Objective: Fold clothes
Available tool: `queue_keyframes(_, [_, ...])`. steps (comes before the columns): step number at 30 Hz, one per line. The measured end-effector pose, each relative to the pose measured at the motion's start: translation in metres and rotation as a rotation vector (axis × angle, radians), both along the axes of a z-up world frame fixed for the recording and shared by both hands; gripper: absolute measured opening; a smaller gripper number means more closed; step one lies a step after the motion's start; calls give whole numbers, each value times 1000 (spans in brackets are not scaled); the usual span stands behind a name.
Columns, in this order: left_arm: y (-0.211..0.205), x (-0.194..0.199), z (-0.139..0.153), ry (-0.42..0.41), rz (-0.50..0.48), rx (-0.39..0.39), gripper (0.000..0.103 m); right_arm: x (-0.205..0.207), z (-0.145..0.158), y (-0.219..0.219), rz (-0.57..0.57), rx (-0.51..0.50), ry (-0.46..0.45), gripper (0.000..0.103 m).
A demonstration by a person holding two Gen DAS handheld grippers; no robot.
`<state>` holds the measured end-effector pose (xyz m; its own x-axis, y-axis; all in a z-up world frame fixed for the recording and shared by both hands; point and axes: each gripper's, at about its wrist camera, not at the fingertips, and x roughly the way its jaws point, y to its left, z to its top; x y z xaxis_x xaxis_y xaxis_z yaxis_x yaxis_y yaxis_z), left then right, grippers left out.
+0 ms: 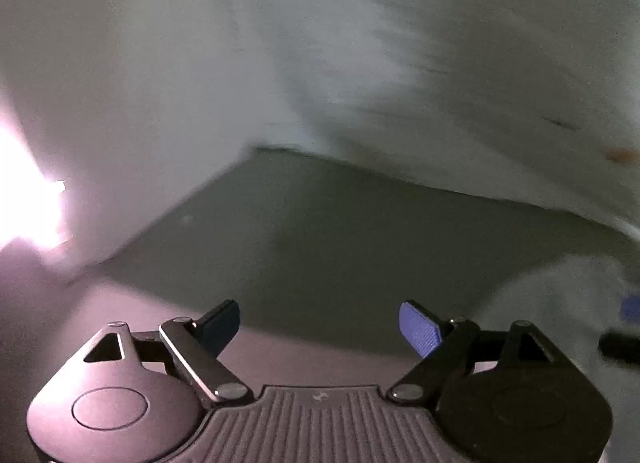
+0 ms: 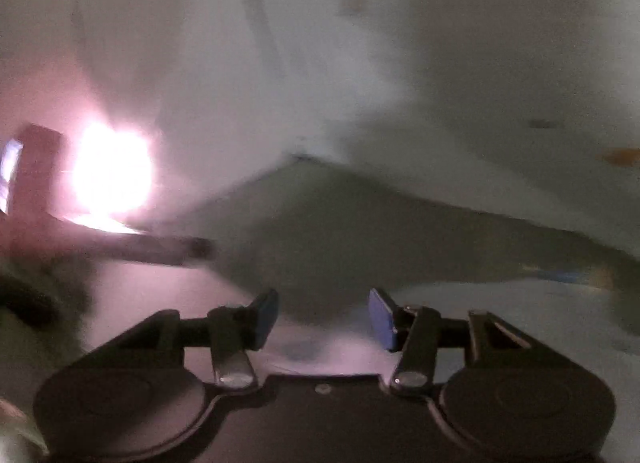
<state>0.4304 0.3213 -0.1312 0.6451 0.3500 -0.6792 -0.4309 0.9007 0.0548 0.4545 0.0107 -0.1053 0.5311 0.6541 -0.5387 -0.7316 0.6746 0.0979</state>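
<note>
A white garment (image 1: 400, 63) with small orange spots fills the top of the left wrist view, blurred, its lower edge running above a dark olive-grey surface (image 1: 340, 231). My left gripper (image 1: 320, 323) is open wide over that surface, with nothing between its blue pads (image 1: 420, 329). In the right wrist view the same white garment (image 2: 440, 63) hangs across the top. My right gripper (image 2: 324, 313) is open with an empty gap, above a pale patch in front of the dark surface (image 2: 340, 223).
A strong glare (image 2: 112, 167) burns at the left, beside a dark block (image 2: 36, 167) and a dark bar (image 2: 140, 247). More white fabric (image 1: 560, 295) lies at the lower right of the left wrist view, with a blue pad (image 1: 632, 305) at the edge.
</note>
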Motion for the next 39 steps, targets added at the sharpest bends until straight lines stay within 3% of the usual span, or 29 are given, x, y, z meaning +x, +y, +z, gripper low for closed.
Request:
queue_keyframes(2, [-27, 29, -6, 3, -152, 15, 92, 27, -18, -54, -147, -93, -36, 52])
queue_keyframes(6, [-80, 103, -26, 62, -451, 48, 93, 94, -50, -167, -389, -191, -19, 47])
queue_keyframes(9, [-107, 158, -51, 82, -548, 78, 93, 137, -73, -222, -437, -254, -25, 47])
queue_keyframes(11, [-113, 195, -69, 104, -571, 24, 93, 159, -89, -252, -452, -279, -40, 47])
queue_keyframes(12, [-115, 211, -78, 120, -582, -16, 93, 169, -96, -262, -449, -273, -31, 48])
queue_keyframes(15, [-122, 243, -96, 168, -616, -113, 93, 193, -110, -283, -382, -225, 21, 65])
queue_keyframes(17, [-127, 253, -100, 185, -655, -141, 98, 203, -116, -287, -325, -211, 28, 76])
queue_keyframes(20, [-139, 266, -106, 210, -726, -128, 103, 220, -121, -287, -208, -201, 50, 81])
queue_keyframes(22, [-147, 270, -108, 222, -751, -96, 103, 223, -122, -282, -132, -172, 57, 76])
queue_keyframes(24, [-152, 267, -110, 205, -754, -62, 100, 220, -121, -277, -107, -149, 47, 53])
queue_keyframes(25, [-154, 263, -110, 177, -740, -54, 97, 218, -120, -275, -109, -152, 40, 39])
queue_keyframes(26, [-155, 258, -110, 132, -712, -52, 83, 215, -120, -274, -112, -155, 33, 22])
queue_keyframes(27, [-159, 252, -110, 89, -685, -48, 59, 212, -119, -272, -118, -168, 17, 9])
queue_keyframes(28, [-164, 246, -110, 53, -653, -43, 46, 206, -119, -272, -122, -190, -12, 3])
queue_keyframes(29, [-170, 240, -110, 30, -610, -25, 28, 200, -120, -270, -127, -210, -44, 3])
queue_keyframes(30, [-180, 234, -111, 17, -557, 27, 13, 196, -123, -265, -141, -232, -80, 3])
queue_keyframes(35, [-239, 214, -132, -19, -440, 373, 8, 165, -134, -232, -253, -397, -292, 2])
queue_keyframes(37, [-243, 215, -131, -19, -391, 425, 7, 156, -137, -218, -282, -461, -390, 2])
queue_keyframes(39, [-238, 221, -126, -18, -335, 415, 7, 155, -136, -212, -324, -483, -456, 2])
